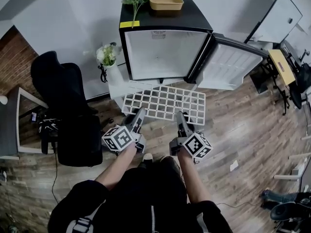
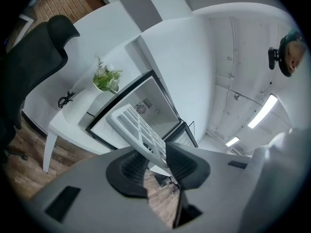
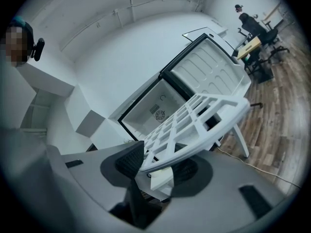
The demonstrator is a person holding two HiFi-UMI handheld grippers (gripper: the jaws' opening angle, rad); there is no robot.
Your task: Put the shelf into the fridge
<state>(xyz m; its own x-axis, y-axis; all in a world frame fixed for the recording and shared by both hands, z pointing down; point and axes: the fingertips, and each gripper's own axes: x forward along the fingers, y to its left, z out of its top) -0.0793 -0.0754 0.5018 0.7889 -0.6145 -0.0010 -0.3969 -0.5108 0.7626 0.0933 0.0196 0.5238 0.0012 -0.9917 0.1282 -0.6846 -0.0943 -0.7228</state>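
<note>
Shelf [image 1: 165, 103]: a white grid panel, held in the air just in front of the open fridge [image 1: 165, 52], below its cavity. The left gripper [image 1: 138, 113] pinches the near edge close to the left end. The right gripper [image 1: 181, 116] pinches the same edge right of the middle. Each has the rim pressed between its pads. The fridge door [image 1: 228, 64] stands swung open to the right. The step in hand appears to be carry and insert. To do it well, raise both grippers together, keep the panel level, square its far edge to the opening, then slide straight in without one end leading. The long axis runs left to right, parallel to the fridge front, and the far long edge points toward the cavity.
</note>
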